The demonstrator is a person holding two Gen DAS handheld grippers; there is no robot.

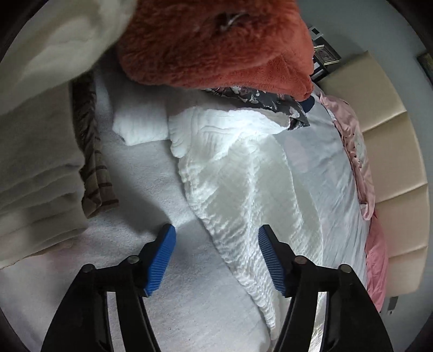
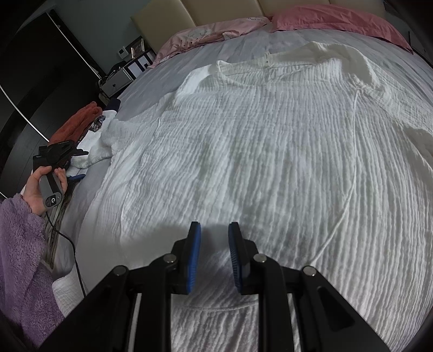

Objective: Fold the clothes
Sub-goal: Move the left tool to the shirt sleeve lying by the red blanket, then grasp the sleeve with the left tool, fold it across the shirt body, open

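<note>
Left hand-held gripper (image 1: 216, 238) gapes above white garment's (image 1: 243, 189) edge.

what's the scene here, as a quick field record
surface: bed, pink pillows at its head
garment: white crinkled top, spread flat
side pile: rust fleece on folded clothes
left tool: open, empty, over the top's edge
right tool: narrow gap, nothing gripped, above the top
folding: not started
</note>
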